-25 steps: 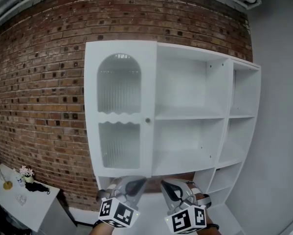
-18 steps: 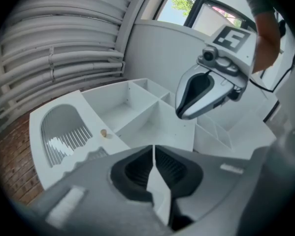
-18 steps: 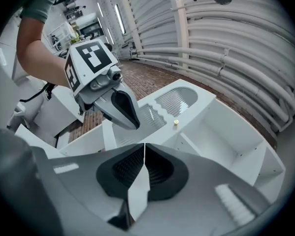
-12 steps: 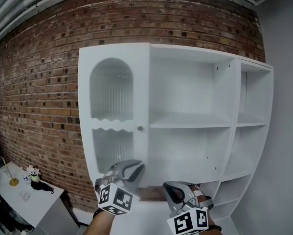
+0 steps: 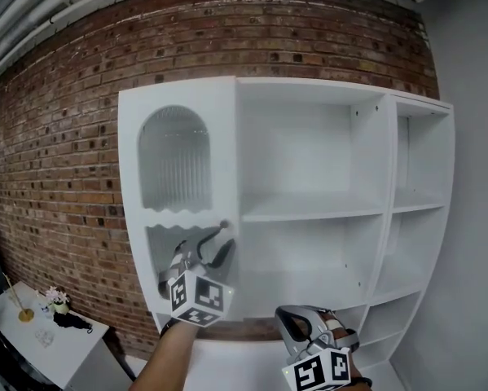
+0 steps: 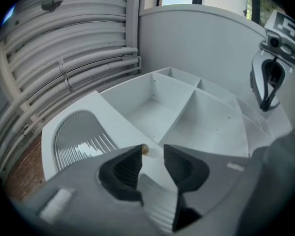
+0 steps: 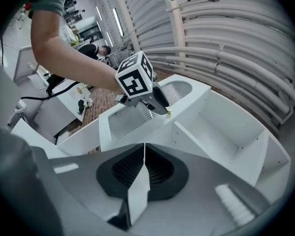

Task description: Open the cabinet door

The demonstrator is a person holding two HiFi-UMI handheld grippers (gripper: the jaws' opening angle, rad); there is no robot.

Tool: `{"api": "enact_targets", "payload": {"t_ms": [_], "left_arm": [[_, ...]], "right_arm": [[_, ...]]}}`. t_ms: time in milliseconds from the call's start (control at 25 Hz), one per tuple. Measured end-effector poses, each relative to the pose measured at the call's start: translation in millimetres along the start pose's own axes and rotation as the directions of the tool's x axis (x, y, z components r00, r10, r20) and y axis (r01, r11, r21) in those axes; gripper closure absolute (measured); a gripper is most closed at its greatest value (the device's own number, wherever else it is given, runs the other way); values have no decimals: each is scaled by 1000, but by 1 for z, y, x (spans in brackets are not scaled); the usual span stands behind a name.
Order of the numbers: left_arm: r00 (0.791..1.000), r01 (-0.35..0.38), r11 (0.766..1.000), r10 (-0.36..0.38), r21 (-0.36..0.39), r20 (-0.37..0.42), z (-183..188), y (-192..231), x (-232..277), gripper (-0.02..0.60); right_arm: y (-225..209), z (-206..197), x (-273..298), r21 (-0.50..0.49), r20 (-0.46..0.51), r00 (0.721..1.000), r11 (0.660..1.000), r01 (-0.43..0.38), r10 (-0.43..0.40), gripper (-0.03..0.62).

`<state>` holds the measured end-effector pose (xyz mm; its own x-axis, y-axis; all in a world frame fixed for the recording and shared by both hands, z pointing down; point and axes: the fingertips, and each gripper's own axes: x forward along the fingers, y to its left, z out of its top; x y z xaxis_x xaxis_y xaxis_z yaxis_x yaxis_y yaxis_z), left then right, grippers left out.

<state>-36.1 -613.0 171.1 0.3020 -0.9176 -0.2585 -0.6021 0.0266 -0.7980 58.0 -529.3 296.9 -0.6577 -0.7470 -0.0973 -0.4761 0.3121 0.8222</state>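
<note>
- Head view: a white cabinet (image 5: 386,177) stands against a brick wall (image 5: 64,137). Its open shelves (image 5: 309,216) fill the picture from 12 to 3 o'clock.
- The cabinet door (image 5: 178,161), with arched ribbed glass, covers the cabinet's 9 o'clock section and looks closed. Its small knob (image 5: 224,225) sits on the door's 3 o'clock edge.
- The left hand-held gripper (image 5: 217,244) is raised to the door. Its jaws are spread, with the tips right at the knob.
- The right hand-held gripper (image 5: 286,316) hangs low at 6 o'clock, well apart from the door.
- A white tabletop (image 5: 32,336) with small things on it lies at 8 o'clock.
- Left gripper view: the left hand-held gripper (image 6: 152,154) has just been opening its jaws, and they stand apart.
- The knob (image 6: 145,149) shows at the mouth of the gap, against the tip of the 9 o'clock jaw. The pads do not squeeze it, and nothing lies deeper between them.
- The cabinet door (image 6: 81,139) lies at 9 o'clock of the jaws. The right hand-held gripper (image 6: 268,90) shows at 2 o'clock.
- Right gripper view: the right hand-held gripper (image 7: 144,154) has its jaws pressed together with nothing between them.
- At 12 o'clock of these jaws, the left hand-held gripper (image 7: 163,107) meets the knob (image 7: 169,112) at the edge of the cabinet door (image 7: 130,119).
- A bare forearm (image 7: 73,58) reaches in from 10 o'clock.
</note>
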Motion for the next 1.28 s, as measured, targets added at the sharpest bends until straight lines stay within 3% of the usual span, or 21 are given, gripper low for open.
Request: {"api": "enact_targets", "payload": {"t_ms": [160, 320, 600, 920, 1280], "left_arm": [[1000, -25, 1000, 25, -2, 13, 1, 13, 12, 462], [1000, -29, 1000, 29, 12, 5, -1, 18, 24, 506], [1000, -7, 1000, 7, -6, 0, 1, 18, 17, 506], [1000, 24, 999, -24, -24, 4, 26, 21, -40, 503], [998, -52, 998, 50, -38, -44, 39, 45, -132, 509]], "right_arm": [[-6, -4, -2, 12, -21, 1000, 1000, 23, -23, 582], [-5, -10, -2, 17, -40, 999, 1000, 26, -25, 581], [-5, -10, 0, 27, -25, 999, 999, 20, -19, 581], [-26, 25, 17, 44, 102, 994, 999, -32, 28, 580], [-22, 104, 22, 14, 262, 959, 993, -119, 111, 568]]}}
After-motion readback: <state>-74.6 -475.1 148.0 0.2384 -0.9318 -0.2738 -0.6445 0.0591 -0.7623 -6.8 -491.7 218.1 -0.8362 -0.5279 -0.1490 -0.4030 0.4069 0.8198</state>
